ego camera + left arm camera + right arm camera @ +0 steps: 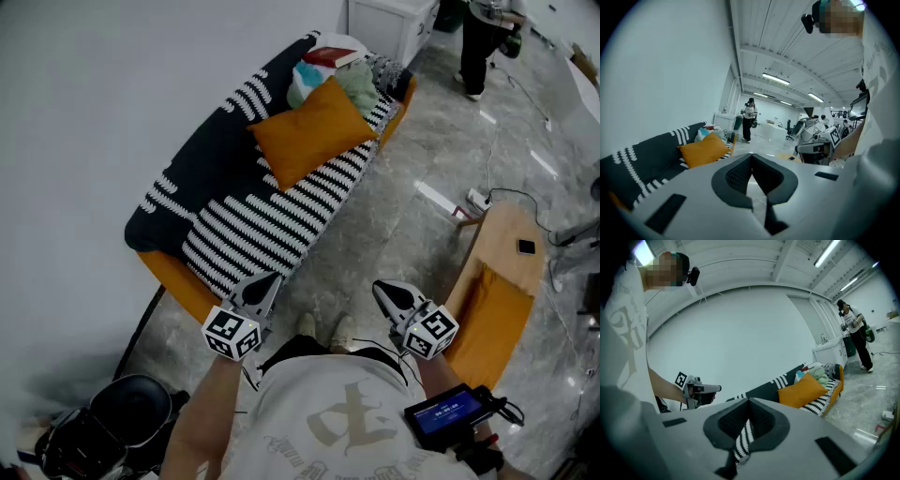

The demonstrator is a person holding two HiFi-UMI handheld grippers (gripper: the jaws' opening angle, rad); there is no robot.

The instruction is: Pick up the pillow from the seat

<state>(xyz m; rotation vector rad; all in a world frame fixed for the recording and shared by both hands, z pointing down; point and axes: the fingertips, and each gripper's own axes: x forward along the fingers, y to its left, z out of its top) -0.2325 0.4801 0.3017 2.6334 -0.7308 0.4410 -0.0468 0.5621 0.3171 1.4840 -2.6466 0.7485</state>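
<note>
The pillow (314, 131) is a plump, square cushion in plain orange cloth. It lies flat on the far half of the sofa (253, 234) seat with one corner toward the backrest, well apart from both tools. The sofa is long and low, draped in a knitted-looking throw: solid black over the back with short white dashes, and tight black-and-white stripes across the seat. Orange upholstery shows at its near and far ends. Just beyond the pillow, at the far end of the seat, sits a soft heap of pale green and teal fabric (339, 82), touching the pillow's far edge, with a flat red item (330, 56) on top. The left hand-held gripper (267, 279) is held over the near edge of the sofa. Its ribbed black pads are clenched together with only each other between them, and its checker-marked cube (232, 333) sits at the wrist. The right hand-held gripper (381, 289) hangs over the glossy, grey marbled floor (403, 206) to the right of the sofa, its jaws likewise pressed shut on themselves. A white cabinet (389, 23) stands past the sofa's far end, and a person (483, 42) stands on the floor further right.
</note>
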